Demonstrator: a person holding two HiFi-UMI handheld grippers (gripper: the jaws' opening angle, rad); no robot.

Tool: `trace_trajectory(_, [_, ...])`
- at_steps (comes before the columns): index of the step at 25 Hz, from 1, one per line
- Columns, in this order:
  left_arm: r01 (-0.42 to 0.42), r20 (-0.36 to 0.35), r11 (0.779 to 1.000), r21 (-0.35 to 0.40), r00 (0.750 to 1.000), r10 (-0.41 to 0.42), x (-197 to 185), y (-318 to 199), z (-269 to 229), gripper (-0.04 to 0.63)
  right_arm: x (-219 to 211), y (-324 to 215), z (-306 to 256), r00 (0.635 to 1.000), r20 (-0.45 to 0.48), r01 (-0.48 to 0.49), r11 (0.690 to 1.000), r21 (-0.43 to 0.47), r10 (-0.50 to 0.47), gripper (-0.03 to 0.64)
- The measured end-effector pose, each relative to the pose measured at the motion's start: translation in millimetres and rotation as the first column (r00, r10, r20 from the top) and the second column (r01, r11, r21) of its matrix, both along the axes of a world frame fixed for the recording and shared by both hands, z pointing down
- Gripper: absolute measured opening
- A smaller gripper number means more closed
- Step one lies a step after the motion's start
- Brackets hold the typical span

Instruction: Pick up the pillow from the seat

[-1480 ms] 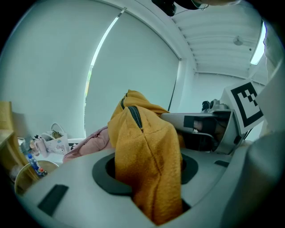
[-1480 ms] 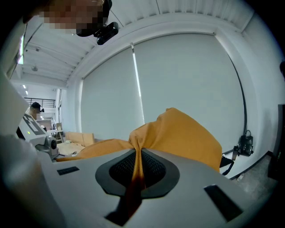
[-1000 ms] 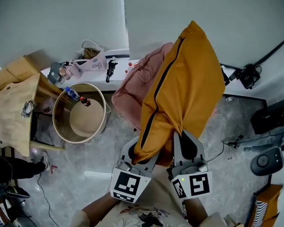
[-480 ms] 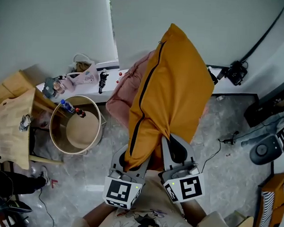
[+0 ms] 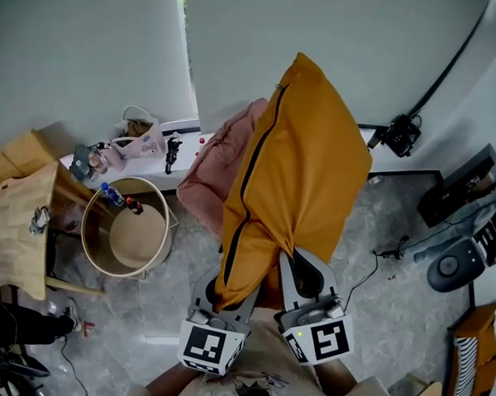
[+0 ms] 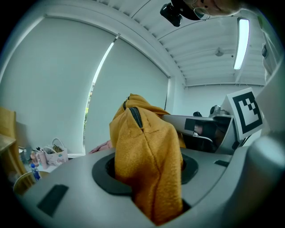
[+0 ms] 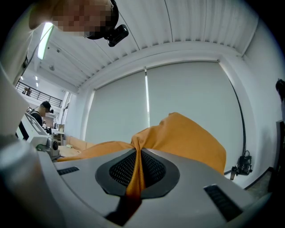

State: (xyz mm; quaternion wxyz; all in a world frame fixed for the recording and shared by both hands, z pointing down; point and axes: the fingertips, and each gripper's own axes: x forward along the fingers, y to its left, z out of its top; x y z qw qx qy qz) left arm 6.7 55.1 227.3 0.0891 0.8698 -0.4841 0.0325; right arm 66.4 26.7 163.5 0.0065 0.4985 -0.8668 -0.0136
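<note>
Orange pillow (image 5: 302, 171) held upright above the pink seat (image 5: 215, 163).
Left gripper (image 5: 230, 291) and right gripper (image 5: 292, 276) each clamp the pillow's lower edge.

No readable words, brands or numbers anywhere.

Lower centre of the head view: a black-and-white left marker (image 5: 204, 347) on the cube of the left gripper (image 5: 231, 286), and a matching right marker (image 5: 328, 340) on the cube of the right gripper (image 5: 287, 274). Blocky square patterns only, no letters or digits. Same right marker again at the right edge of the left gripper view.

Left of centre in the head view: a pink bag (image 5: 143, 139) and a blue bottle label (image 5: 110, 194), any print too small to read.
</note>
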Motion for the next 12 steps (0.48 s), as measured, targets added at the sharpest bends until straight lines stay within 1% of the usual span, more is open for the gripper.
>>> trace_trajectory(3, [0.017, -0.003, 0.999, -0.035, 1.000, -0.017, 16, 8, -7, 0.193, 14, 6, -3, 1.000, 0.006, 0.016, 1.000, 0.003, -0.016, 0.035])
trace_trajectory(6, [0.039, 0.019, 0.999, -0.009, 0.999, -0.039, 28, 12, -8, 0.193, 29, 10, -5, 0.999, 0.002, 0.035, 0.999, -0.008, -0.035, 0.035])
trace_trajectory(9, [0.056, 0.016, 0.998, -0.030, 0.998, -0.056, 48, 26, -6, 0.193, 48, 21, -6, 0.998, -0.001, 0.059, 0.998, -0.027, -0.059, 0.035])
trace_trajectory(12, [0.064, 0.017, 0.998, -0.026, 0.998, -0.064, 68, 37, -11, 0.193, 68, 32, -8, 0.998, 0.008, 0.069, 0.997, -0.030, -0.069, 0.035])
